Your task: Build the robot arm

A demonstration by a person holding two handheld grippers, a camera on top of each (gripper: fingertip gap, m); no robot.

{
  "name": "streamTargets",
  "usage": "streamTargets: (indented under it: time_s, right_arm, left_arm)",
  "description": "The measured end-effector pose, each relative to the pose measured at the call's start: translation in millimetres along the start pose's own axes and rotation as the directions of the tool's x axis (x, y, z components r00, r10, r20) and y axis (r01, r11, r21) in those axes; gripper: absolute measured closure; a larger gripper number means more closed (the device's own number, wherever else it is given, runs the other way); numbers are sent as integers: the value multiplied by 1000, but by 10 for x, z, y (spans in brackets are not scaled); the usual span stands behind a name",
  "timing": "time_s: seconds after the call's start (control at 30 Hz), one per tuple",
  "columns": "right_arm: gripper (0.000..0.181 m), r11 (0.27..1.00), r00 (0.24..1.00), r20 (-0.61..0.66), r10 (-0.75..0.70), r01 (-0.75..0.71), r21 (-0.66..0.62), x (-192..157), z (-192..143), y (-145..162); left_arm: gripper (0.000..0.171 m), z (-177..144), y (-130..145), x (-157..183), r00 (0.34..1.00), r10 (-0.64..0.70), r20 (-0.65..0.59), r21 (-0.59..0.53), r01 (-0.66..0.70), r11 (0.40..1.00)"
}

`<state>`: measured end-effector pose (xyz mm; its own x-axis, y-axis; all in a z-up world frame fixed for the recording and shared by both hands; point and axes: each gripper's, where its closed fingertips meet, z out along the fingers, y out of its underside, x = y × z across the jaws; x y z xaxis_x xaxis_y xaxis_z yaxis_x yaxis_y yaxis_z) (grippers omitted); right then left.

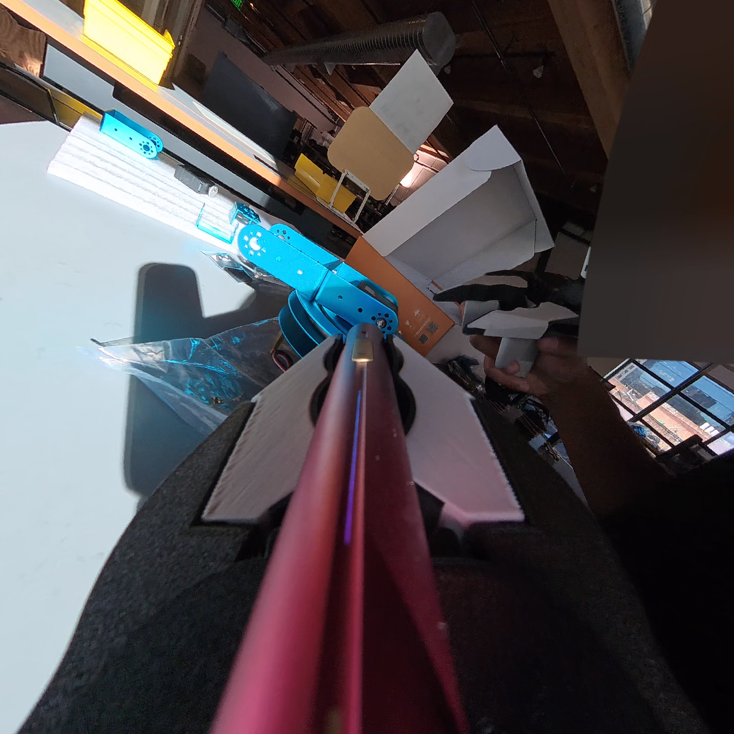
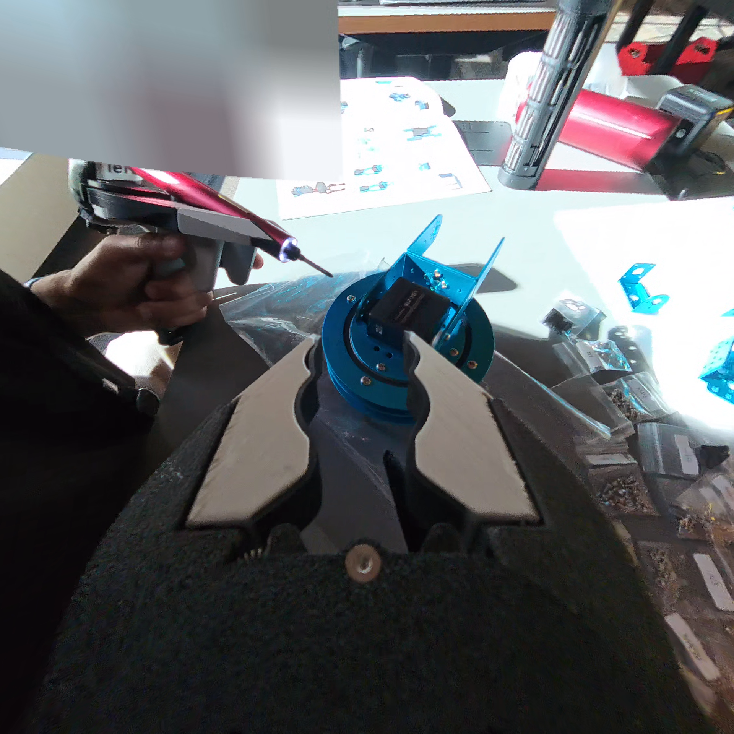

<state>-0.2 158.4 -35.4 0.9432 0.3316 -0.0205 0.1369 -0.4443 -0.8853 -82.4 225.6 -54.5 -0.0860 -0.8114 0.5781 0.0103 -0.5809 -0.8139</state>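
My left gripper is shut on a red electric screwdriver that runs forward between its fingers. In the right wrist view the screwdriver has its tip light on, and its bit ends just left of the blue assembly, above a plastic bag. The assembly is a round blue base carrying a black servo in a blue U-bracket. My right gripper is open, with its fingertips over the near edge of the base. I cannot tell if they touch it. The right gripper also shows in the left wrist view.
A clear plastic bag lies under and beside the base. An open orange and white box stands behind it. An instruction sheet, loose blue brackets and several bags of screws lie on the white table.
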Motion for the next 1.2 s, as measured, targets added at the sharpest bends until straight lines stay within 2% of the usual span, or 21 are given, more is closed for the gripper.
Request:
streamTargets:
  time_s: [0.07,0.17,0.23,0.3,0.4,0.5,0.57,0.63,0.7,0.77,0.83,0.9,0.97,1.03,1.07,1.1,1.13,1.2]
  right_arm:
    - [148,999,995,-100,0,3,34,-18,60,17]
    - [151,998,984,-176,35,-25,58,-115,172,57]
    - [151,996,991,-126,51,-42,73,-337,260,67]
    - [152,998,980,-195,36,-26,52,-364,315,97]
    - [152,999,979,-204,9,0,40,-565,410,92]
    - [156,998,988,-144,54,-49,37,-828,609,115]
    - [156,997,993,-119,16,-25,-77,-983,880,293]
    - [154,972,982,-188,-27,-19,-236,-973,1108,539]
    - [168,959,980,-196,-23,-34,-282,-1074,1254,628]
    - [160,938,986,-164,6,-62,-341,-1193,1308,731]
    - [160,958,987,-160,-19,-28,-285,-1194,1120,598]
    - [156,976,979,-204,-3,-41,-213,-971,721,416]
    - [150,978,960,-266,93,-138,-159,-496,219,376]
    - [132,950,934,-306,185,-250,-188,63,-156,629]
    - [130,926,900,-393,188,-296,-235,426,-313,897]
    - [138,901,867,-453,206,-348,-257,687,-434,1146]
    - [142,879,859,-430,277,-408,-248,771,-463,1292]
    - [145,847,846,-300,440,-502,-174,758,-434,1368]
  left_arm:
    - [150,-14,-10,32,1000,20,-21,-1,-20,1000]
    - [151,-80,-28,80,999,35,-41,6,-35,999]
    - [151,-157,-60,101,998,37,-42,30,-36,999]
    - [151,-236,-56,97,997,70,-17,27,-69,997]
    - [152,-346,-41,41,987,155,39,-1,-155,988]
    - [150,-434,-20,41,987,158,29,-26,-157,987]
    - [151,-488,-11,2,986,161,42,-43,-159,986]
    - [151,-536,-1,-57,977,201,68,-82,-196,977]
    - [151,-595,-41,-120,958,267,104,-112,-255,960]
    - [151,-626,-52,-141,949,299,97,-158,-282,946]
    - [150,-603,-41,-171,939,335,81,-210,-312,926]
    - [150,-541,-44,-185,921,385,61,-266,-357,896]
    - [150,-452,13,-134,899,438,-8,-317,-418,851]
    - [150,-385,176,-30,872,465,-150,-351,-487,800]
    - [149,-370,290,18,876,429,-222,-385,-483,786]
    - [153,-370,413,37,895,359,-263,-439,-443,782]
    - [151,-383,529,38,919,283,-275,-507,-389,769]
    - [151,-334,605,56,941,220,-259,-517,-327,791]
